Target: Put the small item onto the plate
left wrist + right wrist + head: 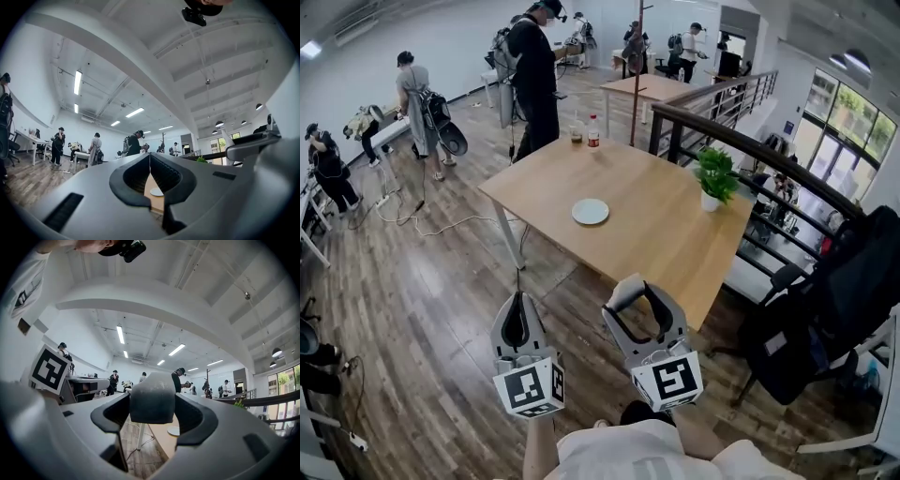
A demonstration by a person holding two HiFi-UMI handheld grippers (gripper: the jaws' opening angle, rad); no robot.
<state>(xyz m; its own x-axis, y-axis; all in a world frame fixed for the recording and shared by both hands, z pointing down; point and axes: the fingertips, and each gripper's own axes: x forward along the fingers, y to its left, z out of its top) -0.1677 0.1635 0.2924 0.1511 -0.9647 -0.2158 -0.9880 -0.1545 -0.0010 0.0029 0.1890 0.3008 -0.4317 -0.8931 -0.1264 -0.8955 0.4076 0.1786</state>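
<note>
1. We are standing on a wood floor [422, 309] and facing a wooden bench [675, 248] whose near edge is running slantwise in front of us. Other people [534, 84] are working farther back in the room.
2. We are holding the right gripper [639, 300] over the floor, just short of the bench's near edge. Its fingers are clenching a small grey block.
3. We are holding the left gripper [518, 305] beside it, also over the floor. Its fingers are pressing together tip to tip, leaving only a thin slit between them.
4. A potted plant [713, 178] is standing upright near the bench's right edge.
5. A white plate [591, 211] is lying flat near the middle of the bench, well apart from both grippers.
6. A bottle [593, 131] and a small glass [576, 137] are standing just beside each other at the far corner of the bench.
7. The grey block [152, 397] is sitting between the right fingertips and filling the gap. It is off the bench and well apart from the plate.
</note>
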